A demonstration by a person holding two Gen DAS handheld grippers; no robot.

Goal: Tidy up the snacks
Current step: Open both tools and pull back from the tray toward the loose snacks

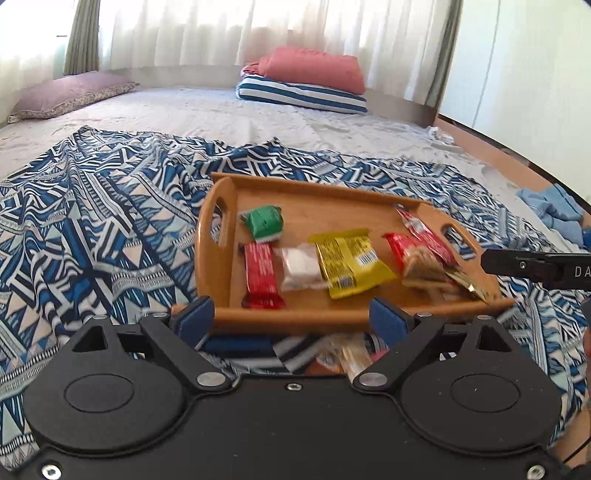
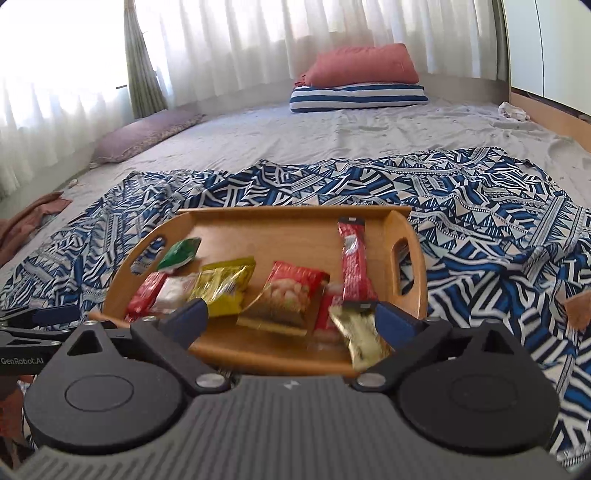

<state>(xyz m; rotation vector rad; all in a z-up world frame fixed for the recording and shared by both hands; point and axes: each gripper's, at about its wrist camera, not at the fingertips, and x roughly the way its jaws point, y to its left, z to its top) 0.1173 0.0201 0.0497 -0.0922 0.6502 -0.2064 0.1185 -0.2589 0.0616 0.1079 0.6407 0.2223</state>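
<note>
Oval-ended wooden serving tray with cut-out handles [image 1: 317, 206] [image 2: 273, 225] is sitting mid-frame in both views, on a blue-and-white geometric patterned cloth [image 1: 92, 221] [image 2: 480, 206] spread over the grey bedsheet [image 1: 207, 107].

Snacks are lying inside the tray. In the left wrist view, running left to right:
- green wrapped packet [image 1: 264, 220] at the tray's upper left
- red bar wrapper [image 1: 261, 275]
- clear white-filled pouch [image 1: 300, 267], touching the red bar
- yellow packet [image 1: 349, 266]
- red nut bag [image 1: 413, 258]
- long red stick pack [image 1: 424, 229] by the right handle

In the right wrist view, a gold foil sachet [image 2: 360, 338] is hanging over the tray's near rim, just beside the right gripper's [image 2: 290, 317] right finger; contact is hard to confirm.

Left gripper [image 1: 291, 314] is hovering at the tray's near edge, jaws spread wide, holding nothing. Right gripper is likewise wide apart and empty, low over the near rim.

A blurred wrapper [image 1: 354, 354] is lying on the cloth at lower centre, between the left gripper's fingers and its body.

Upper frame: a coral pillow [image 1: 314, 68] [image 2: 364, 64] is stacked on a navy-striped pillow [image 1: 303, 94] [image 2: 358, 96]. A mauve pillow [image 1: 70, 92] is at upper left, with white curtains [image 1: 258, 29] behind.
</note>
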